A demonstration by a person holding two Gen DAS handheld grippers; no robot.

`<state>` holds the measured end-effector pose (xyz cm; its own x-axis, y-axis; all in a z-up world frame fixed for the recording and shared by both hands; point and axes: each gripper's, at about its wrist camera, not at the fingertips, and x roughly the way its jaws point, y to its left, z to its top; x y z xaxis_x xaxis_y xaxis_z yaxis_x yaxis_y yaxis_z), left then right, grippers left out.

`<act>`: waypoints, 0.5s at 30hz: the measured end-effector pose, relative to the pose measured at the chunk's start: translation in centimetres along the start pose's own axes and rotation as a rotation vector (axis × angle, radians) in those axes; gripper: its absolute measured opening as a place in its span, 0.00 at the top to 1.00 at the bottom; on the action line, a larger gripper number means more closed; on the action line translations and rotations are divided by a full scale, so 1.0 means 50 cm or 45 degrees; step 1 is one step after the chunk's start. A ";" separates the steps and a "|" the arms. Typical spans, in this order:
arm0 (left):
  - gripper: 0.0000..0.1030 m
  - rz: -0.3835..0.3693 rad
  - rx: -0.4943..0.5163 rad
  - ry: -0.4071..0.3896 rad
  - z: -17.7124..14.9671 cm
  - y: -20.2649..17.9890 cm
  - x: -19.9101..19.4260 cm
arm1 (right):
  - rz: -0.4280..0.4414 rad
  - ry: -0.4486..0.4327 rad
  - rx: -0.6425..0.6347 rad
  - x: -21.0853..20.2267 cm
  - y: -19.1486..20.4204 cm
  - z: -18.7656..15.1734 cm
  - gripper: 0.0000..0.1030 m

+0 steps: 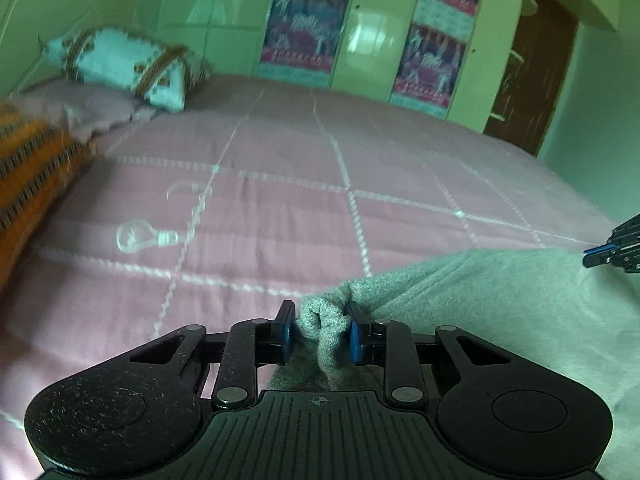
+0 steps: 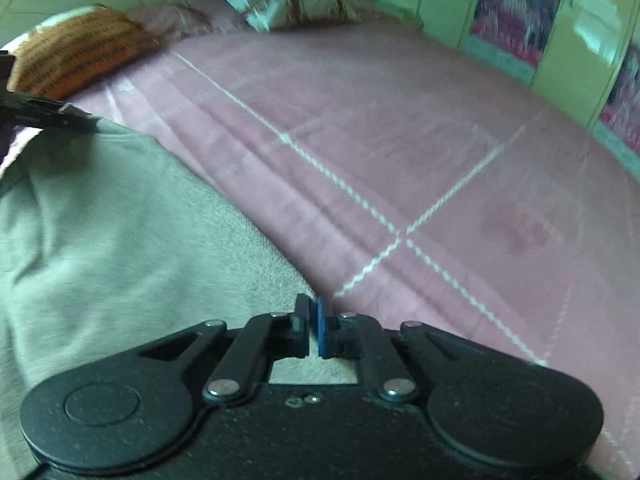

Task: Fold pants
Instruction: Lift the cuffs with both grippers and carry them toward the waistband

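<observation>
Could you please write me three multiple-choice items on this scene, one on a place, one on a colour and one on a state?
1. Where does the clear light bulb lie?
A. on the pink bedspread, to the left of the grey pants
B. on top of the pants
C. on the orange pillow

2. What colour are the pants?
A. pink
B. grey
C. orange

3. How does the left gripper stand?
A. wide open above the bed
B. closed on nothing
C. closed on a bunched edge of the pants

Answers:
1. A: in the left wrist view the bulb rests on the bedspread, apart from the fabric.
2. B: both views show grey cloth on the pink bedspread.
3. C: a wad of grey fabric sits pinched between the blue pads of the left gripper.
</observation>
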<state>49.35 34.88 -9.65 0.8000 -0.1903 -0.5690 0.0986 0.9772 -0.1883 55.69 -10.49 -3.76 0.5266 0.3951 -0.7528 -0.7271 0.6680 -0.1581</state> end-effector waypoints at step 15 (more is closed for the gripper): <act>0.75 -0.044 0.335 -0.208 -0.044 -0.100 -0.330 | -0.192 -0.212 -0.248 -0.348 0.255 -0.128 1.00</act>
<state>34.37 32.92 -1.08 0.8759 -0.2267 -0.4260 0.2599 0.9654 0.0207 34.46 -12.86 3.23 0.6886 0.4091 -0.5988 -0.6974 0.6000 -0.3920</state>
